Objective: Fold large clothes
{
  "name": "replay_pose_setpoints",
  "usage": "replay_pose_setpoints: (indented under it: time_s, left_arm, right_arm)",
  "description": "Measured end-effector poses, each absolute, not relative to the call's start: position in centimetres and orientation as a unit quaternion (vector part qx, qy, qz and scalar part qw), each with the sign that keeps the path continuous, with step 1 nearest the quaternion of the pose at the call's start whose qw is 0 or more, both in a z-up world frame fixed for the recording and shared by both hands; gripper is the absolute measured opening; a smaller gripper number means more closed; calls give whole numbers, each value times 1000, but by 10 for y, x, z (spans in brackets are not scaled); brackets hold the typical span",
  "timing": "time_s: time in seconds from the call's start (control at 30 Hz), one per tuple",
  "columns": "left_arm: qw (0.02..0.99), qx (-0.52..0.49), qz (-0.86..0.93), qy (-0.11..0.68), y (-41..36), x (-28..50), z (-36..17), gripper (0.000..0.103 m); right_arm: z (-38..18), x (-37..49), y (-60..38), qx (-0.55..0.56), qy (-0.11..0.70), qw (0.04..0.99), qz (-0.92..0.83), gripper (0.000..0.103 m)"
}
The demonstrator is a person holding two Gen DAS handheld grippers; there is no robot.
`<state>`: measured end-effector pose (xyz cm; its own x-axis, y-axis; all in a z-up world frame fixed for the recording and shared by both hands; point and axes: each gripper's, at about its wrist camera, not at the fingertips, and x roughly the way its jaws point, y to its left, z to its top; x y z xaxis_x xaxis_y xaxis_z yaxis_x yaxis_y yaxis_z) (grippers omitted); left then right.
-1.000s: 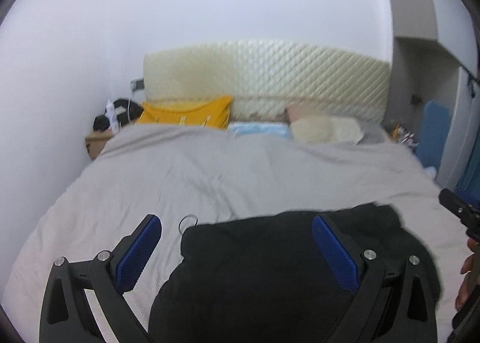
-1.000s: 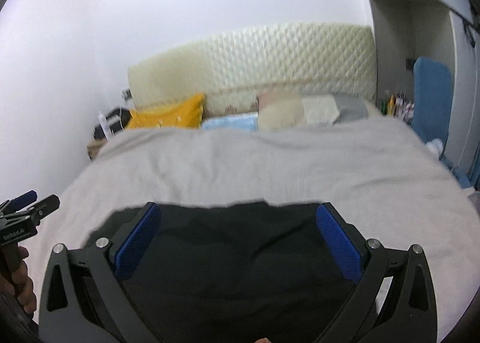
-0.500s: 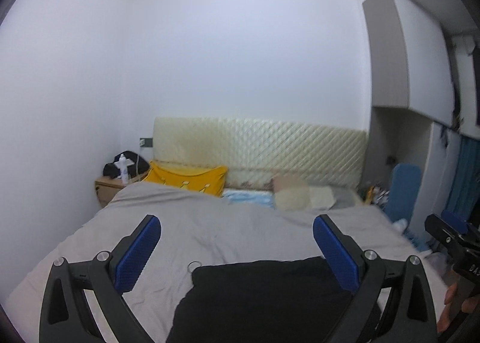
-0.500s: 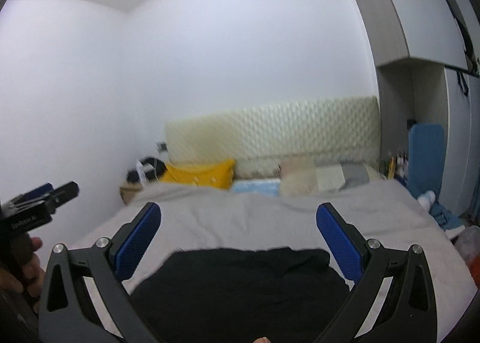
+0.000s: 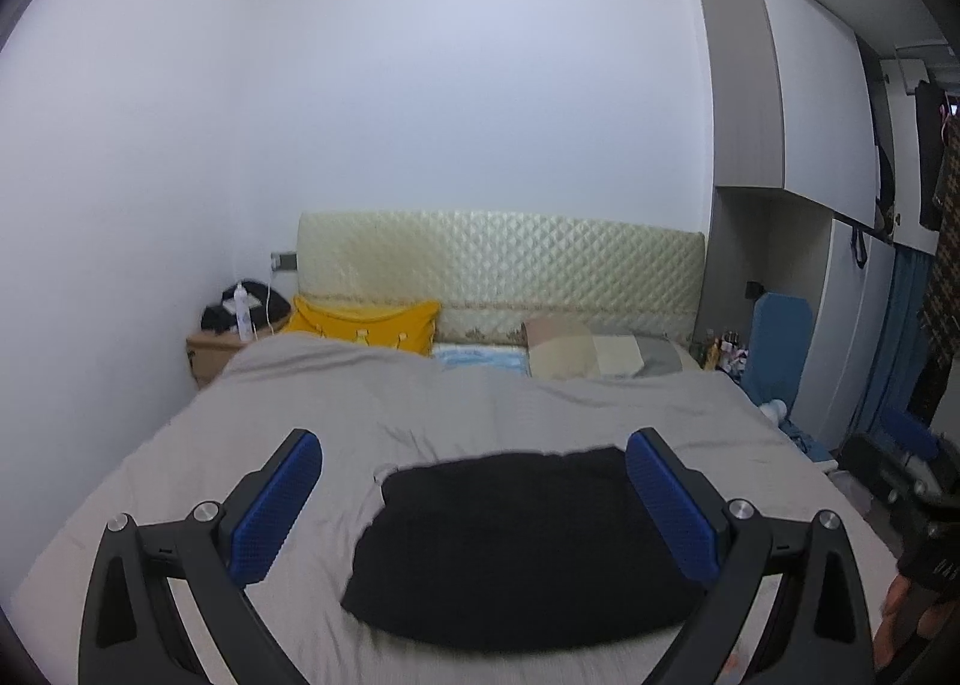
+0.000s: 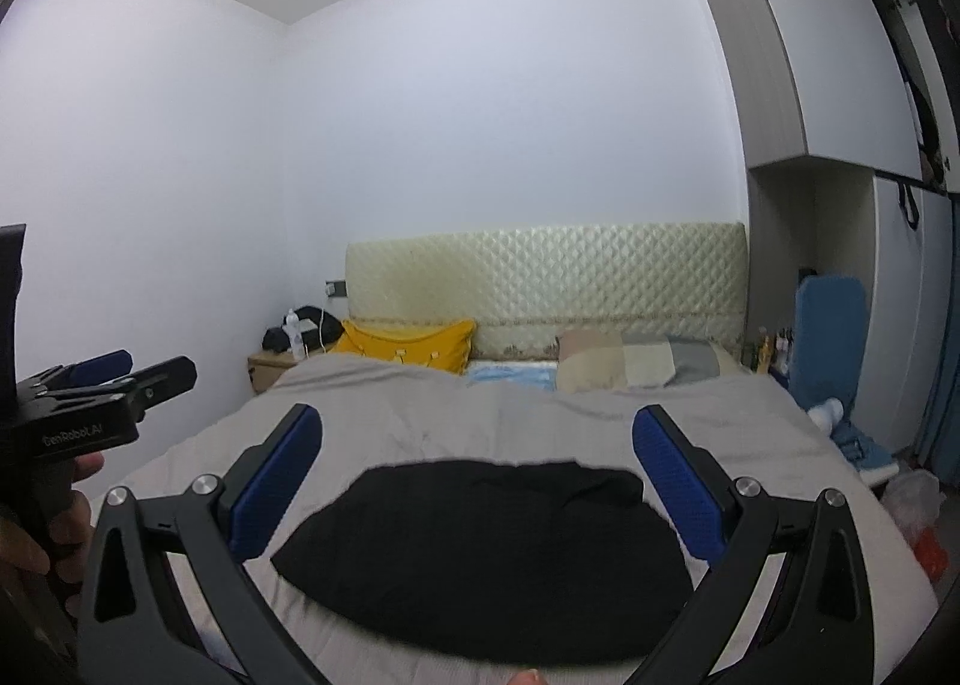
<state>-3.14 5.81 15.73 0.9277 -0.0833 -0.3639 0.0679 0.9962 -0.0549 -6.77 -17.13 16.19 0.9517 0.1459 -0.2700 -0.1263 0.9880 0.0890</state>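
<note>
A black garment point(image 5: 522, 541) lies folded in a compact rectangle on the grey bed cover point(image 5: 420, 415) near the foot of the bed. It also shows in the right wrist view point(image 6: 486, 553). My left gripper point(image 5: 474, 499) is open and empty, held above and short of the garment. My right gripper point(image 6: 480, 481) is open and empty too, raised over the garment's near side. The left gripper's body point(image 6: 102, 403) shows at the left edge of the right wrist view.
A quilted cream headboard point(image 5: 498, 271) and several pillows, one yellow point(image 5: 366, 325), stand at the far end. A wooden nightstand point(image 5: 210, 352) is at the far left. A blue chair point(image 5: 777, 343) and grey wardrobes point(image 5: 798, 103) line the right side.
Both grippers have lifted and pulled back from the garment, so the views now show more wall and ceiling. The garment lies still, further away from the jaws.
</note>
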Motion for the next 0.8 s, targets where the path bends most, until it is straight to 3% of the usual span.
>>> replay_pose_setpoints:
  time_s: [0.23,0.8]
  left_arm:
    - [979,-37,-37,197,59,-44,121,103]
    - [950,-18,-27,311,45,-11,21,103]
  right_arm:
    - [123,-89,-178,56,169,982,67,103]
    - [51,-85,-181,58,248,966,47,103]
